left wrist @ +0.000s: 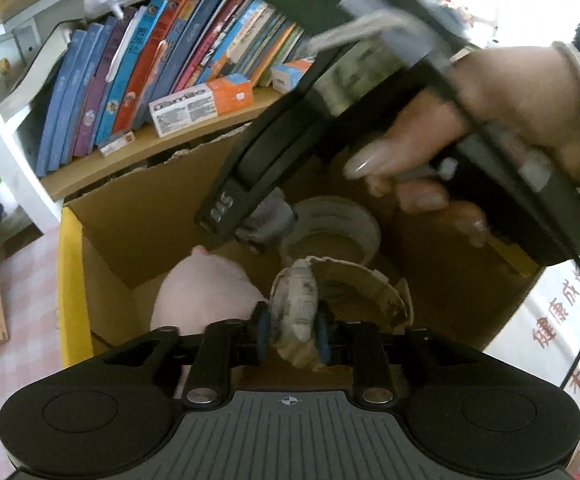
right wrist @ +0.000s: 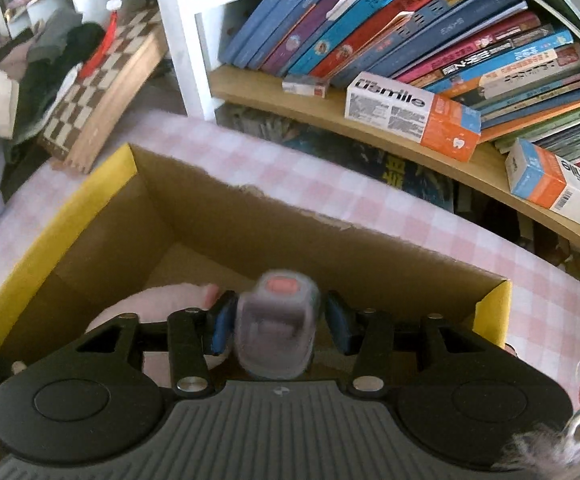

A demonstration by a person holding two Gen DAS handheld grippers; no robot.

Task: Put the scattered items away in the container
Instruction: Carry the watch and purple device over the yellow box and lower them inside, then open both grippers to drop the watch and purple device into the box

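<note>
A cardboard box [left wrist: 137, 216] with yellow outer sides sits on a pink checked cloth; it also shows in the right wrist view [right wrist: 249, 220]. My left gripper [left wrist: 292, 330] is shut on a torn, worn cardboard tape ring [left wrist: 302, 304], held over the box. My right gripper [right wrist: 275, 322] is shut on a small grey device with a red button [right wrist: 275, 320], held over the box; in the left wrist view the right gripper [left wrist: 265, 220] hangs above the box interior. Inside lie a pink soft item [left wrist: 205, 292] and a tape roll [left wrist: 334, 228].
A wooden bookshelf [right wrist: 370, 116] with leaning books and white-orange cartons [right wrist: 410, 116] stands behind the box. A chessboard [right wrist: 97, 92] leans at the left beside piled clothes. A white box with red characters [left wrist: 562, 320] is at the right.
</note>
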